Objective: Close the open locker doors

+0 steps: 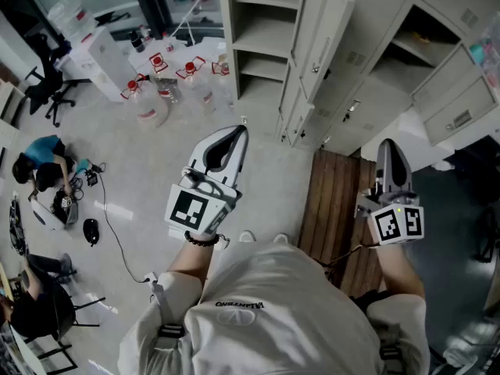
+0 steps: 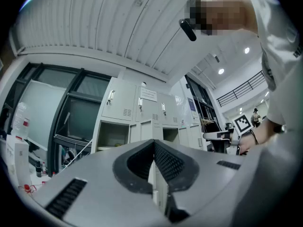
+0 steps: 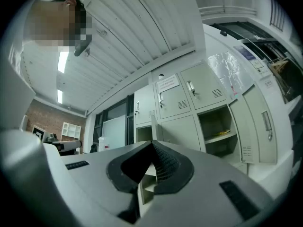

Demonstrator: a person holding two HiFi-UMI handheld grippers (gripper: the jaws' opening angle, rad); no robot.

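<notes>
A bank of beige lockers (image 1: 367,92) stands ahead of me. In the head view a tall door (image 1: 320,37) hangs open in front of shelved compartments (image 1: 262,22), and further doors (image 1: 457,92) stand open at the right. My left gripper (image 1: 237,133) and my right gripper (image 1: 388,147) are both shut and empty, held short of the lockers and touching nothing. The left gripper view shows its shut jaws (image 2: 154,144) below open compartments (image 2: 112,135). Past the shut jaws (image 3: 151,144) of the right gripper view are an open compartment (image 3: 218,129) and its open door (image 3: 259,126).
Water bottles with red labels (image 1: 160,92) stand on the floor at the back left. A wooden pallet (image 1: 336,201) lies before the lockers at my right. People (image 1: 43,170) sit at the far left, with a cable (image 1: 117,233) and an office chair (image 1: 47,76) nearby.
</notes>
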